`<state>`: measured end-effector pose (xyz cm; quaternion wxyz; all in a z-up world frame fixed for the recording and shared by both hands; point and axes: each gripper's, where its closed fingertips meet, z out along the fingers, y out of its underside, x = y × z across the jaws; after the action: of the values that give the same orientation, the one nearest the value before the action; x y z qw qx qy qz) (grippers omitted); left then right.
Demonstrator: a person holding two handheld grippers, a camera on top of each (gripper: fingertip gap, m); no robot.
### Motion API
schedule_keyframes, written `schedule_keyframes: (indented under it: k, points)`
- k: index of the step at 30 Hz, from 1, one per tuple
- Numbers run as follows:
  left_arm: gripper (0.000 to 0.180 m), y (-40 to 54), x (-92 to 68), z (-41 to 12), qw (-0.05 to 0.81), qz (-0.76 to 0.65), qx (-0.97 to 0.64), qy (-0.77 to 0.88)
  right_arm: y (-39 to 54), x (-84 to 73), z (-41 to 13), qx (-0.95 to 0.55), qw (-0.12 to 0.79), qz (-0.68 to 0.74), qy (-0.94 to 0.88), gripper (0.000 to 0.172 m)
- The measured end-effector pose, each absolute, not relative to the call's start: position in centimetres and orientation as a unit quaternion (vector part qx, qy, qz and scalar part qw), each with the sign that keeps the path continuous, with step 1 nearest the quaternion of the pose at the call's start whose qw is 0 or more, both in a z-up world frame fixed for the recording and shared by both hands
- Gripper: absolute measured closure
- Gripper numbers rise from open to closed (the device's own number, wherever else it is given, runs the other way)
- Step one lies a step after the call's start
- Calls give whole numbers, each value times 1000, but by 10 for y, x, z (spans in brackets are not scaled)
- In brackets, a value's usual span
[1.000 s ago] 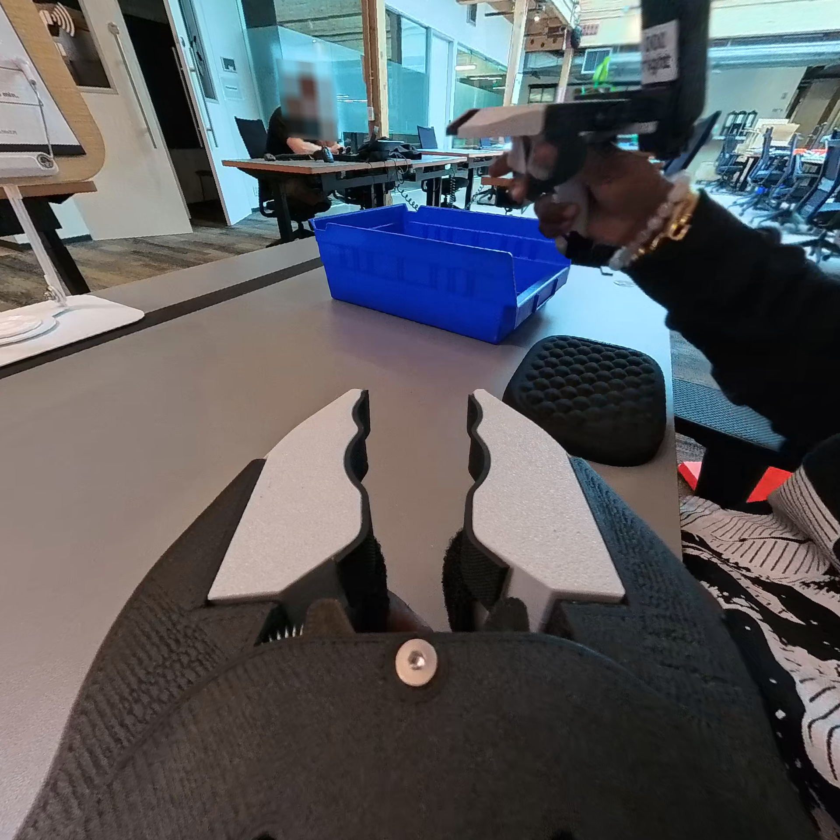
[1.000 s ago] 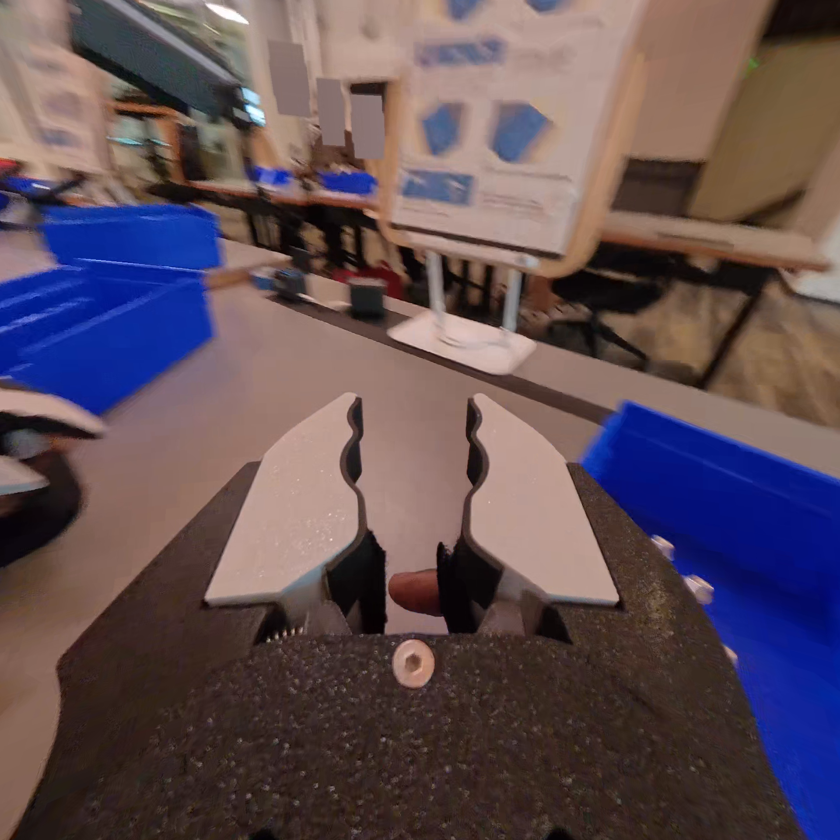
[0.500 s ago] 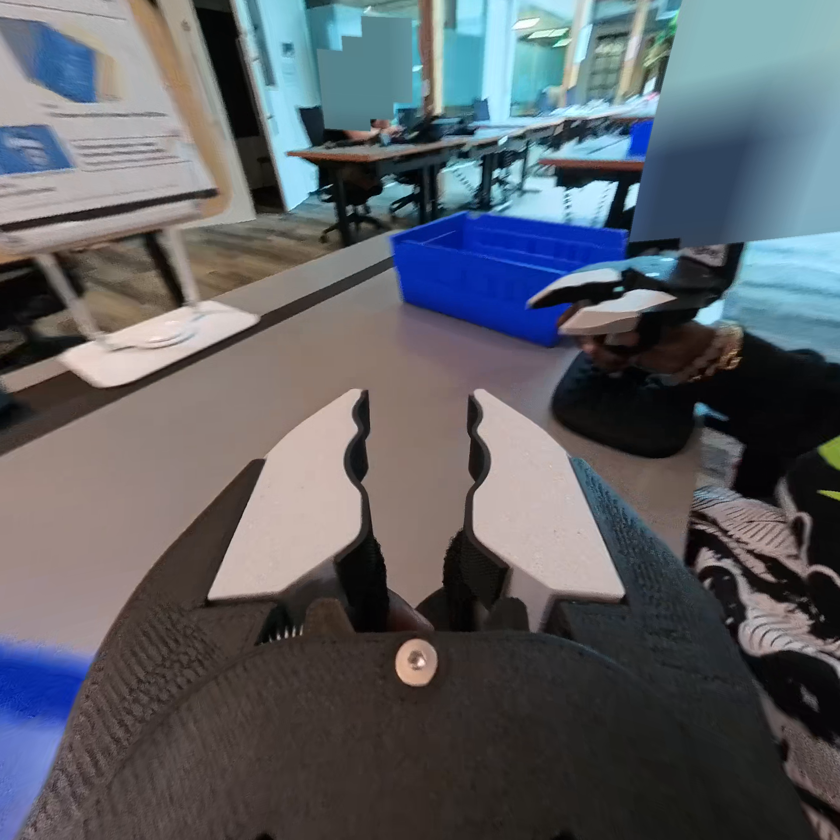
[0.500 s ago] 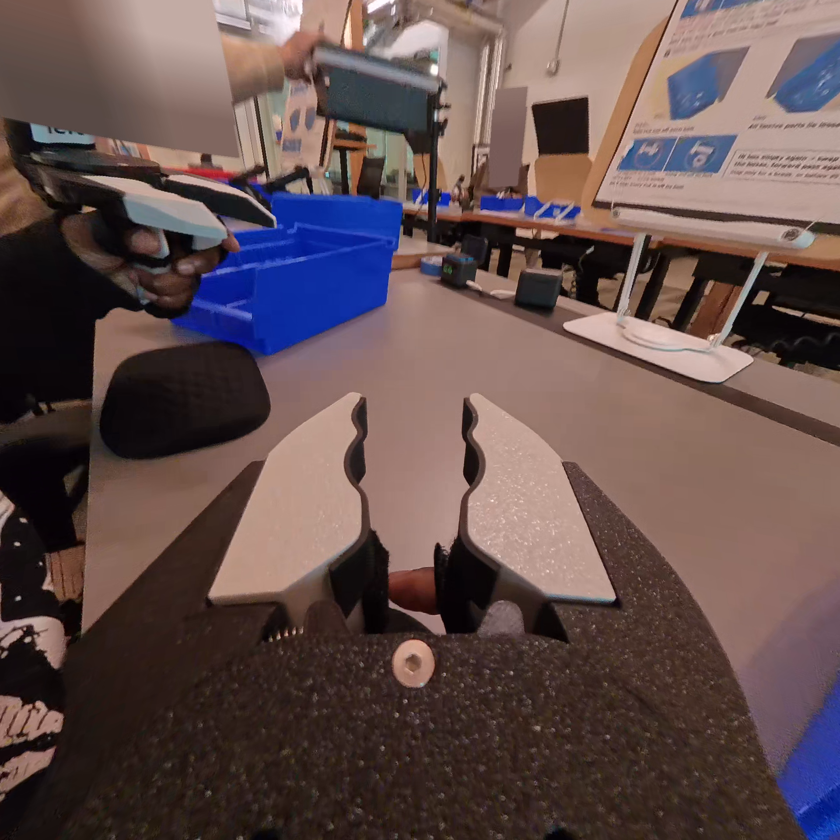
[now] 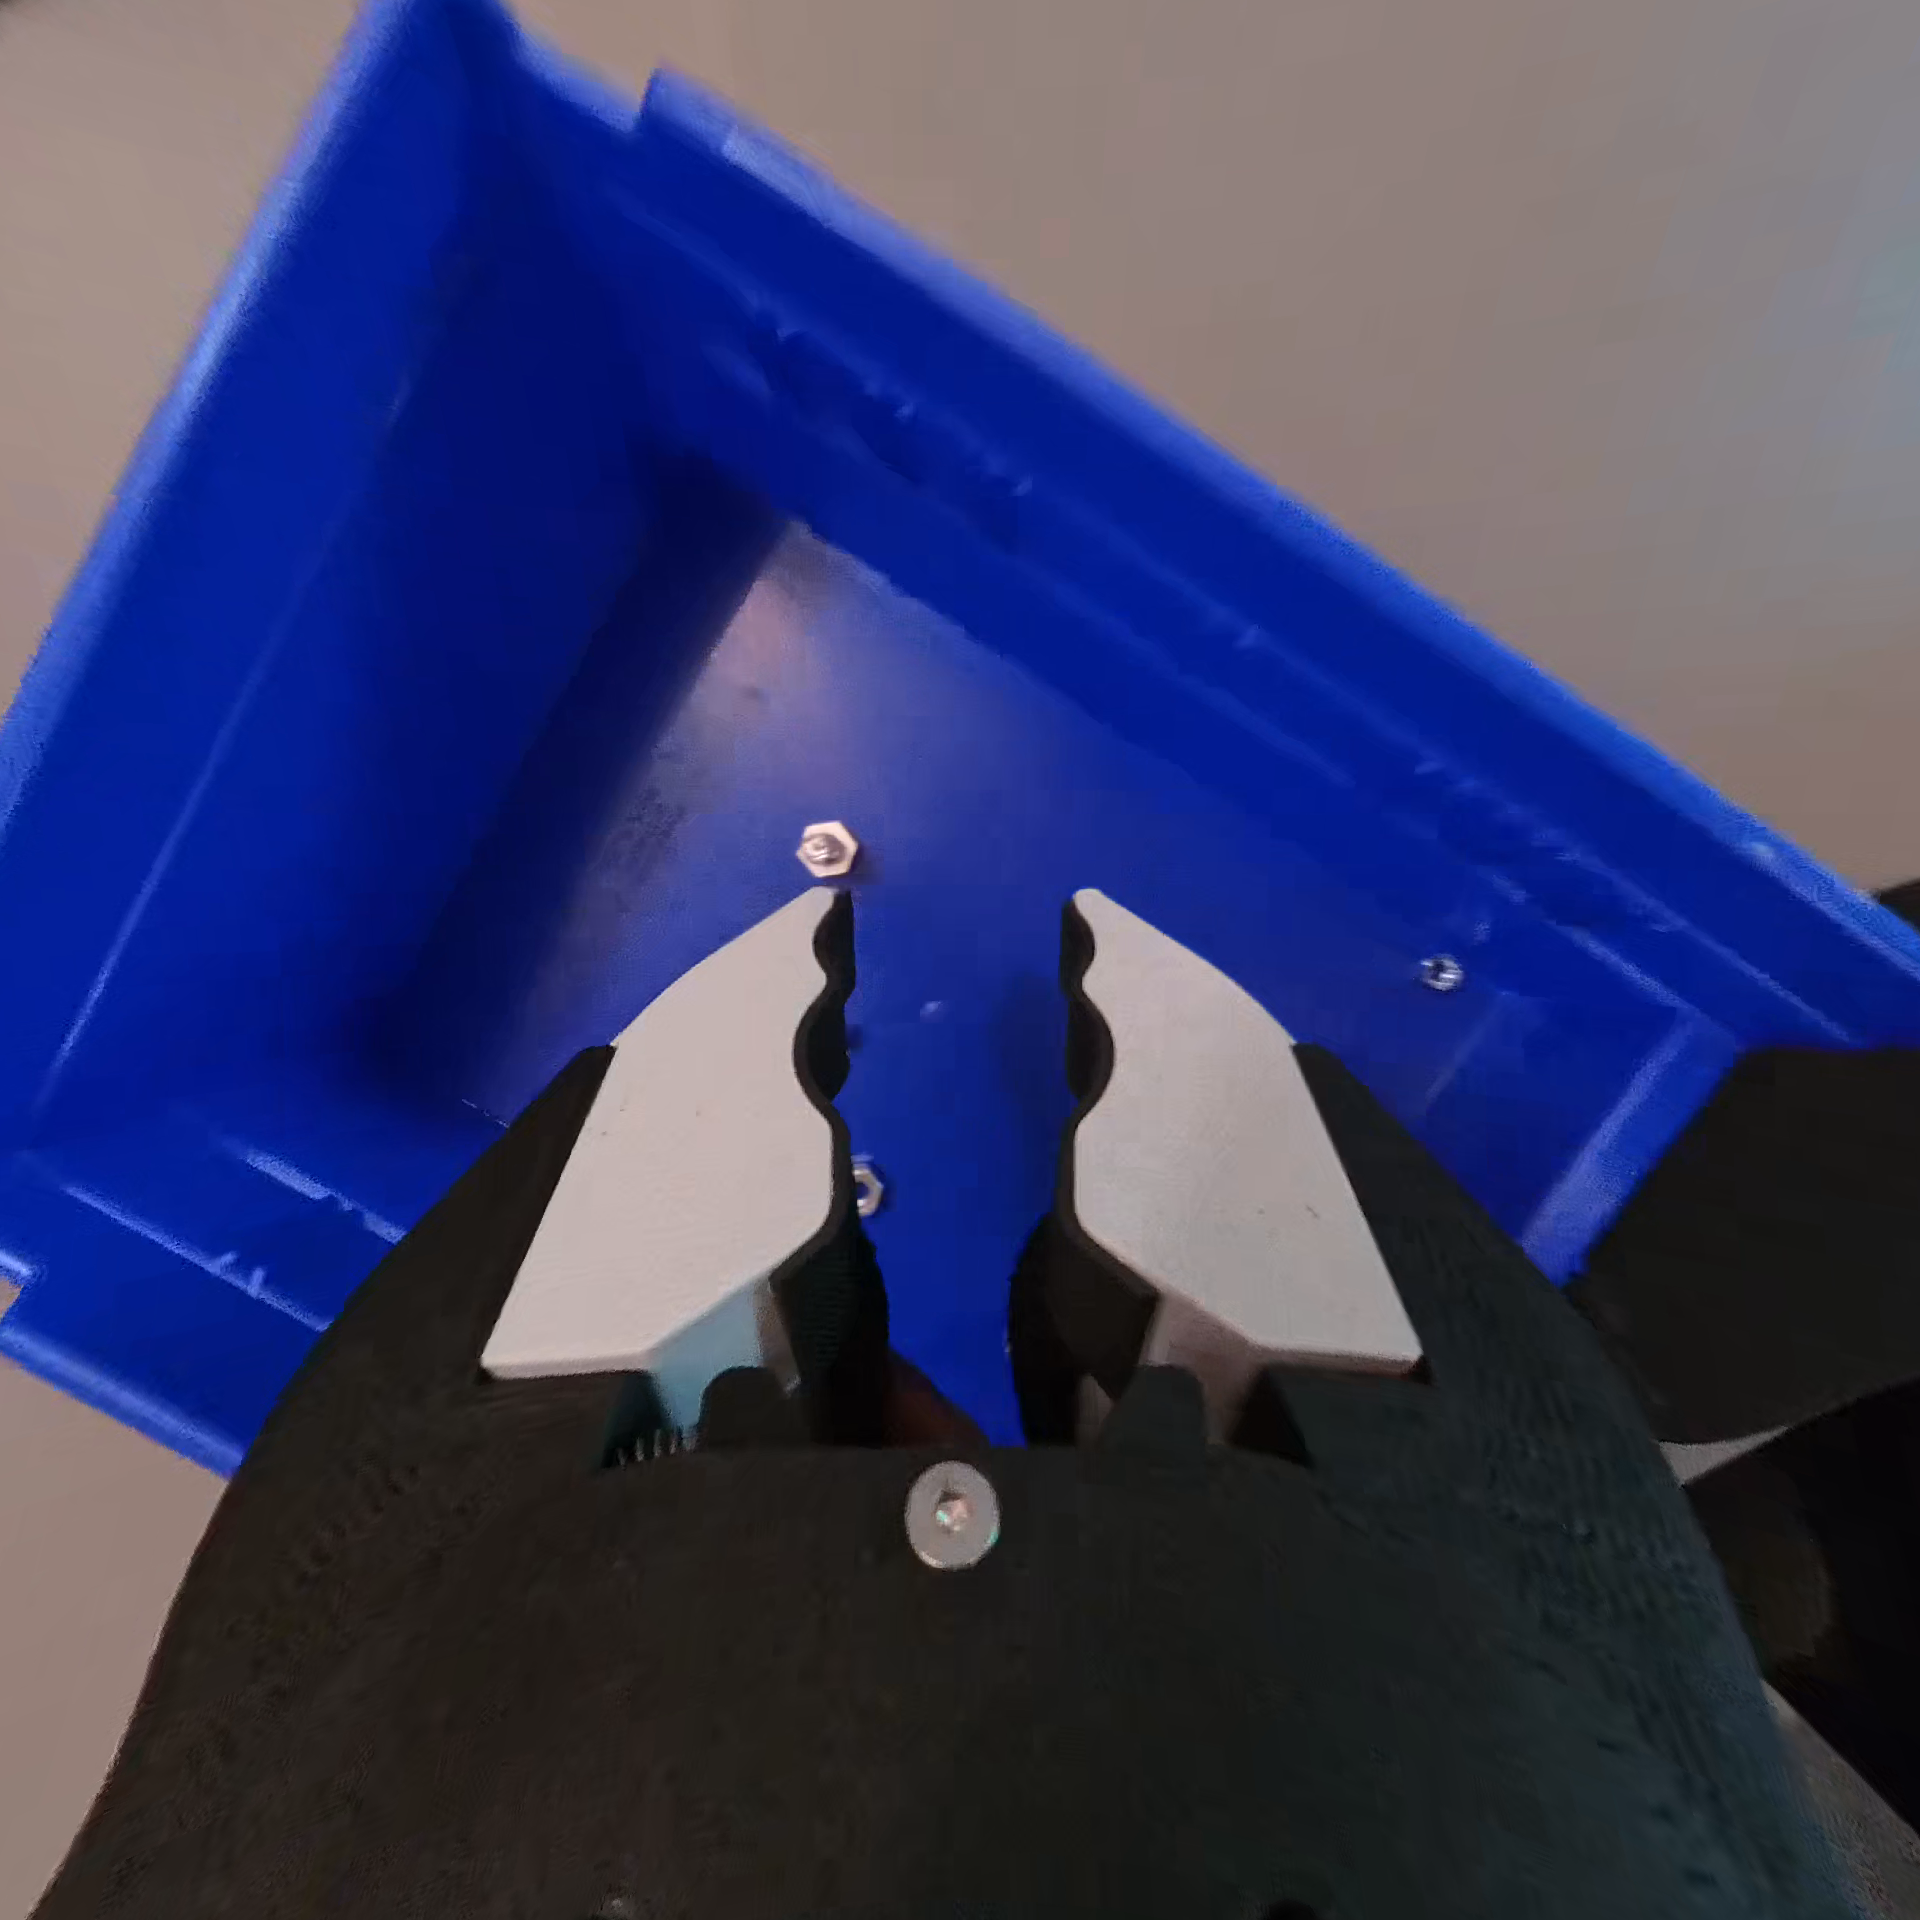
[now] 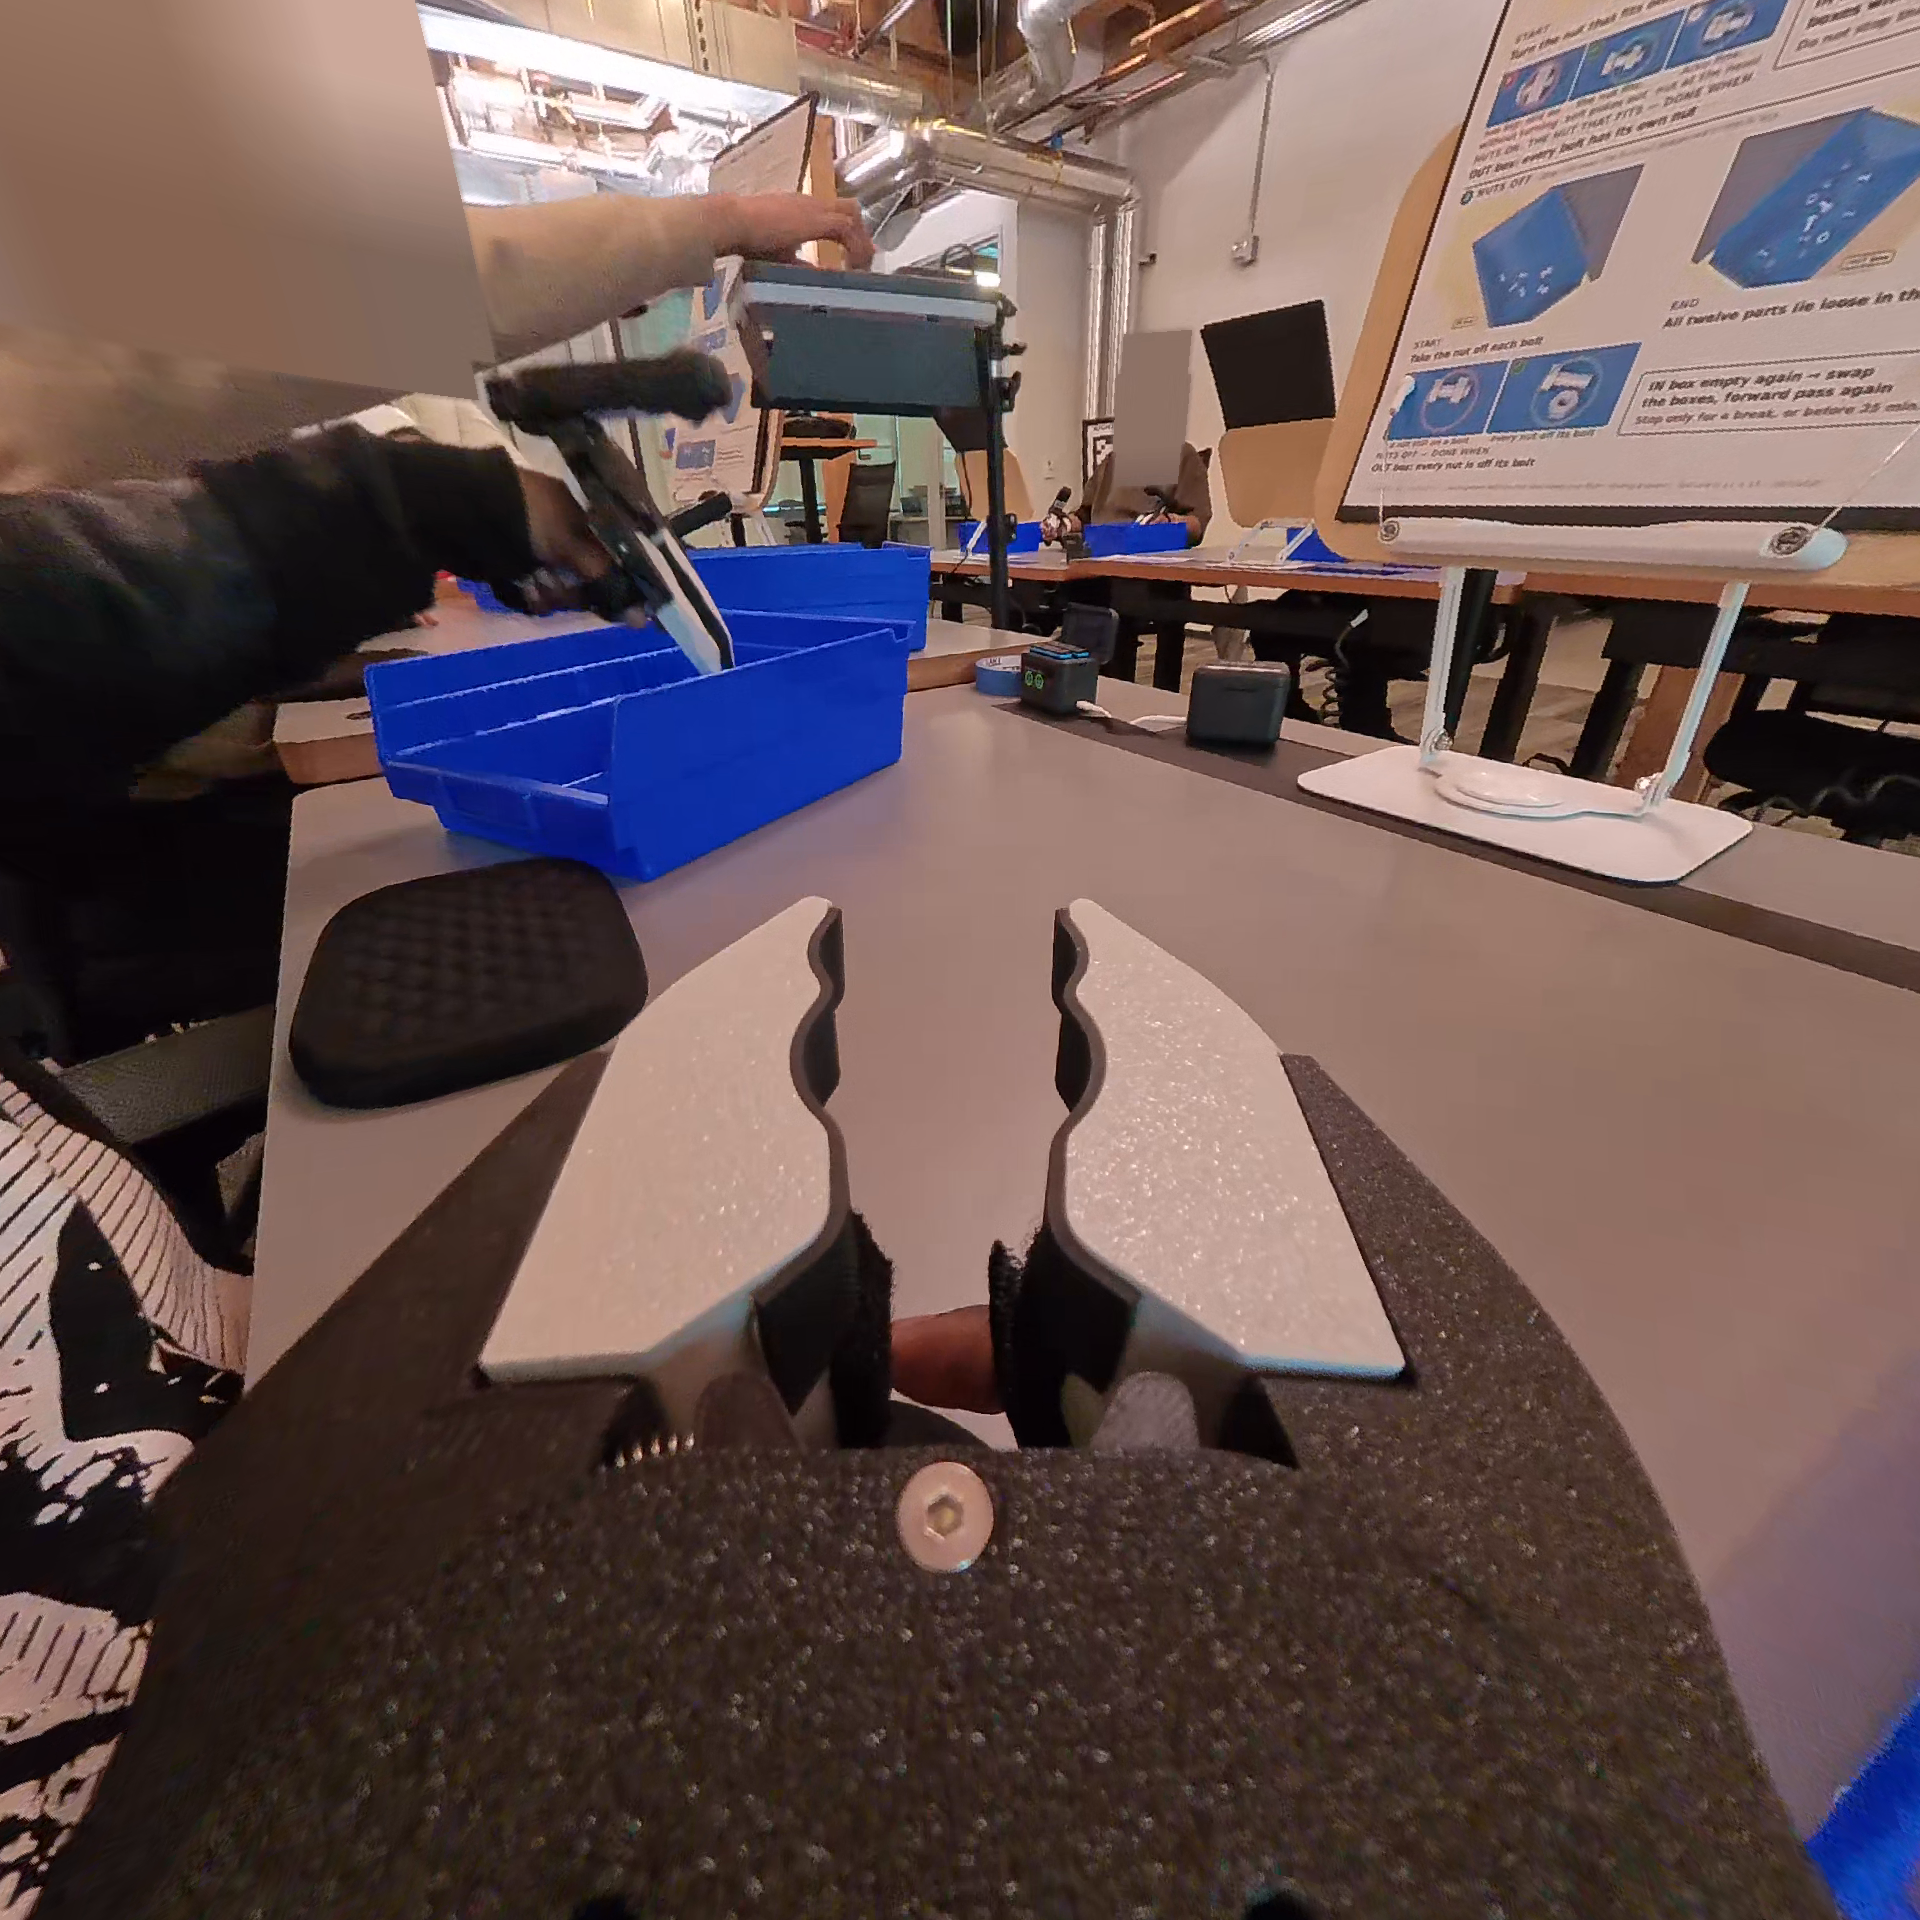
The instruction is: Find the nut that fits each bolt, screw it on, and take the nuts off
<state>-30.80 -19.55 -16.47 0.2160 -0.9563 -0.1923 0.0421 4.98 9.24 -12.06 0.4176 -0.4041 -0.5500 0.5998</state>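
Pointing down into the blue bin, the left gripper has its fingers spread and grips nothing. One nut lies on the bin floor between the fingers, another nut just beyond the left fingertip, a third near the right wall. Beside the bin, the right gripper is also parted and bare above the grey table.

open-plan workspace, white walls, exposed silver ducts under the ceiling. grey bench with a dark strip along its far edge. rows of wood-top desks behind, black chairs, wood-look floor, even indoor light.
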Motion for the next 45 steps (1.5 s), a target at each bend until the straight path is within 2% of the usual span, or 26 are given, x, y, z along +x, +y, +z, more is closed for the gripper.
schedule_keyframes:
  k: [10, 13, 17, 21, 24, 29, 33, 37, 45]
  points:
    - [156, -202, -338, -219, 117, 13, -974, -195, 98, 51, -118, -410, 411, 616, -533, 133]
    - [167, -201, -339, -225, 114, 16, -975, -190, 99, 51, -118, -411, 410, 617, -531, 133]
    - [170, -205, -341, -228, 100, 23, -977, -187, 99, 51, -118, -412, 410, 618, -529, 133]
    - [173, -206, -339, -212, 108, 34, -976, -185, 99, 51, -118, -411, 410, 619, -529, 133]
    - [173, -192, -324, -180, 147, 45, -975, -159, 99, 51, -118, -411, 410, 618, -530, 134]
    - [173, -143, -262, -125, 194, 63, -978, -44, 98, 51, -119, -411, 408, 617, -533, 133]
    - [173, -96, -192, -113, 203, 53, -975, 74, 97, 51, -118, -407, 412, 615, -534, 134]
    - [173, -62, -132, -131, 180, 38, -969, 166, 97, 52, -118, -406, 413, 617, -533, 134]
    - [173, -35, -57, -203, 99, 3, -959, 266, 97, 53, -117, -404, 413, 620, -531, 134]
